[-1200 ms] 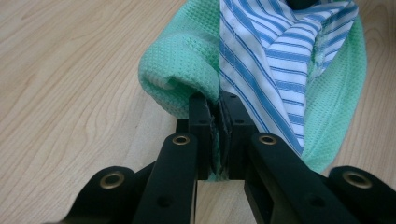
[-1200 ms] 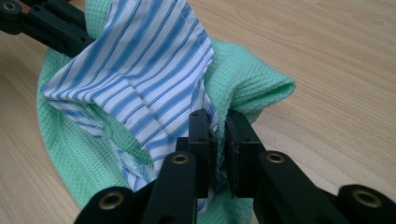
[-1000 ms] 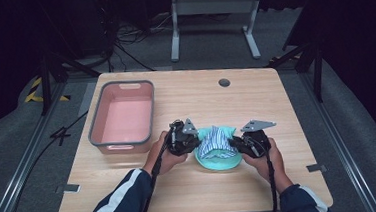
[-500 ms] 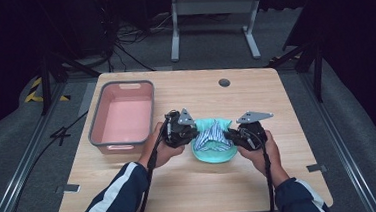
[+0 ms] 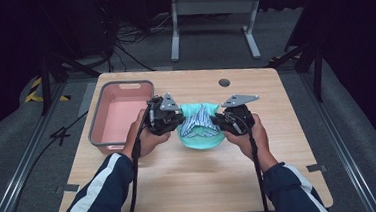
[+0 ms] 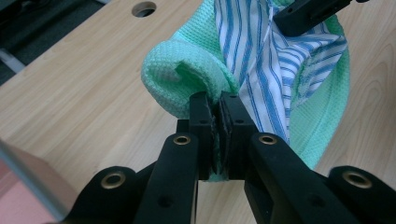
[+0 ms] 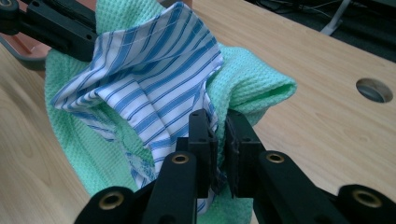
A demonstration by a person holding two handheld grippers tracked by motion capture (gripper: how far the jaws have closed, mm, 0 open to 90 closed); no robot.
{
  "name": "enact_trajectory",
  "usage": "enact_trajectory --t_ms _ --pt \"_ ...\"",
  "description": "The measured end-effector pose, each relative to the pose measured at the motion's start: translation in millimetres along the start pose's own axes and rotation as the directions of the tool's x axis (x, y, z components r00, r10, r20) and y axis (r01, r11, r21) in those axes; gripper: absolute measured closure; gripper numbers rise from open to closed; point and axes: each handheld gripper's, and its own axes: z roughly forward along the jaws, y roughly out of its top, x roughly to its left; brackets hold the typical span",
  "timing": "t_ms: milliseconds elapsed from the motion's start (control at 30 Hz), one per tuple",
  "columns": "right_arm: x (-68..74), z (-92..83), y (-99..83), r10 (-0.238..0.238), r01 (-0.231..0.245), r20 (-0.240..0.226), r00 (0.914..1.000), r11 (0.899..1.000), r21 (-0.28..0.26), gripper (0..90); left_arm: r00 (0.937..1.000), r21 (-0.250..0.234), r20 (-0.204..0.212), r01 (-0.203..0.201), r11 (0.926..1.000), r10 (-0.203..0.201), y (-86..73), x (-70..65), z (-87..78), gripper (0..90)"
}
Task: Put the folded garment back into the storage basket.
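Both tongs are clenched on cloth: the left tongs [image 6: 218, 135] pinch the rolled edge of a mint-green waffle-weave cloth [image 6: 187, 70], and the right tongs [image 7: 218, 149] pinch the opposite edge of the same bundle, where a blue-and-white striped cotton cloth [image 7: 154, 79] lies folded inside the green one. In the high view the left tongs [image 5: 169, 120] sit at nine o'clock of the bundle and the right tongs [image 5: 227, 121] at three o'clock, with the mint-green cloth [image 5: 201, 137] sagging between them like a sling, at or just above the middle of the pale wooden surface [image 5: 191, 176]; whether its lowest part touches the wood cannot be told. A pink rectangular plastic tub [image 5: 119, 118] stands at nine o'clock of the left hand, near but apart from the bundle. The step in hand looks like a two-handed lift of the nested cloths, likely toward that tub. To do it well, the person should keep both grips closed firmly and level with one another, so the striped cloth does not slide out of the green pouch. The two hands ought to travel together at one pace, holding a constant gap: drifting apart would stretch the weave and could pull an edge free, while closing in would let the sling droop and drag. The bundle should clear the tub's rim before it is lowered.
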Motion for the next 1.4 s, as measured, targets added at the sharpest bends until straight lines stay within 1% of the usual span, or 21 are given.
enact_trajectory --t_ms 100,167,233,267,300,467,567,600,633,667,733,800,933,967,1033,1133,1167,1200,1233,1333,1400 --pt "4.9 4.0 11.0 -0.011 0.011 -0.004 0.9999 1.0 -0.01 82.0 0.9998 -0.013 -0.021 0.003 0.9999 -0.003 -2.1 7.3 -11.2 84.8" --pt "8.6 7.1 18.1 -0.02 0.02 -0.007 0.9998 1.0 -0.014 82.0 0.9993 -0.009 -0.036 0.007 0.9999 -0.007 -4.3 11.9 -17.2 84.8" --pt "12.4 11.0 24.6 -0.028 0.028 -0.013 0.9995 1.0 -0.013 82.0 0.9984 -0.024 -0.049 0.027 0.9994 -0.028 -7.7 18.2 -24.1 84.8" --pt "14.4 12.8 27.8 -0.036 0.036 -0.011 0.9993 0.999 -0.012 82.0 0.9979 -0.028 -0.057 0.028 0.9992 -0.03 -9.3 22.0 -27.8 84.8" --pt "16.6 14.2 31.1 -0.035 0.035 -0.017 0.9993 0.999 -0.015 82.0 0.9974 -0.03 -0.056 0.045 0.9985 -0.047 -11.1 24.5 -31.2 84.8" --pt "29.4 22.6 47.4 -0.058 0.057 -0.031 0.9978 0.998 -0.023 82.0 0.9937 -0.043 -0.096 0.053 0.9977 -0.057 -16.5 34.1 -48.2 84.8" --pt "37.9 29.4 56.0 -0.073 0.073 -0.04 0.9965 0.997 -0.02 82.0 0.9916 -0.034 -0.116 0.055 0.9979 -0.058 -20.6 39.9 -57.3 84.8" --pt "37.9 29.4 56.0 -0.073 0.073 -0.04 0.9965 0.997 -0.02 82.0 0.9916 -0.034 -0.116 0.055 0.9979 -0.058 -20.6 39.9 -57.3 84.8" --pt "41.8 33.3 61.8 -0.08 0.079 -0.048 0.9956 0.997 -0.019 82.0 0.9903 -0.04 -0.12 0.065 0.9971 -0.07 -22.4 41.2 -59.5 84.8" --pt "43.6 34.8 64.4 -0.083 0.082 -0.052 0.9952 0.996 -0.017 81.9 0.9892 -0.03 -0.135 0.054 0.9981 -0.058 -23.9 43.6 -62.6 84.8" --pt "45.8 37.1 67.9 -0.087 0.086 -0.055 0.9947 0.996 -0.02 82.0 0.9864 -0.038 -0.145 0.072 0.9967 -0.077 -28.3 46.6 -67.4 84.8" --pt "50.5 40.9 73.1 -0.093 0.092 -0.059 0.9939 0.996 -0.02 82.0 0.9844 -0.031 -0.158 0.074 0.9968 -0.078 -32.2 51.5 -72.6 84.8" --pt "60.4 51.7 83.6 -0.1 0.098 -0.074 0.9922 0.995 -0.024 81.9 0.9775 -0.034 -0.18 0.105 0.9939 -0.11 -41.6 60.7 -81.8 84.8" --pt "63.0 54.5 86.0 -0.102 0.101 -0.076 0.9919 0.995 -0.023 81.9 0.9767 -0.024 -0.188 0.101 0.9946 -0.103 -43.7 63.4 -84.4 84.8" --pt "68.1 59.6 90.8 -0.106 0.105 -0.081 0.9911 0.994 -0.022 81.9 0.9738 -0.032 -0.195 0.114 0.993 -0.118 -47.8 66.7 -87.5 84.8" --pt "74.6 67.7 96.8 -0.109 0.108 -0.092 0.9897 0.994 -0.024 81.9 0.9683 -0.032 -0.209 0.133 0.9906 -0.136 -54.6 73.7 -92.9 84.8" --pt "76.6 70.2 98.6 -0.111 0.109 -0.098 0.989 0.994 -0.023 81.8 0.9652 -0.037 -0.216 0.143 0.9891 -0.147 -56.5 75.3 -93.8 84.8" --pt "78.4 72.8 100.2 -0.116 0.115 -0.098 0.9884 0.993 -0.023 81.9 0.9654 -0.029 -0.217 0.141 0.9895 -0.144 -57.7 77.3 -95.1 84.8" --pt "79.9 74.2 101.4 -0.113 0.112 -0.103 0.9882 0.993 -0.023 81.8 0.9632 -0.033 -0.221 0.148 0.9884 -0.152 -59.6 79.0 -95.7 84.8" --pt "84.9 81.9 105.5 -0.119 0.118 -0.106 0.9871 0.993 -0.022 81.8 0.9596 -0.017 -0.238 0.151 0.9884 -0.151 -63.7 84.1 -99.7 84.8" --pt "87.5 86.5 108.0 -0.112 0.111 -0.112 0.9873 0.994 -0.022 81.8 0.9578 -0.023 -0.243 0.153 0.9879 -0.154 -66.2 87.4 -102.2 84.8"
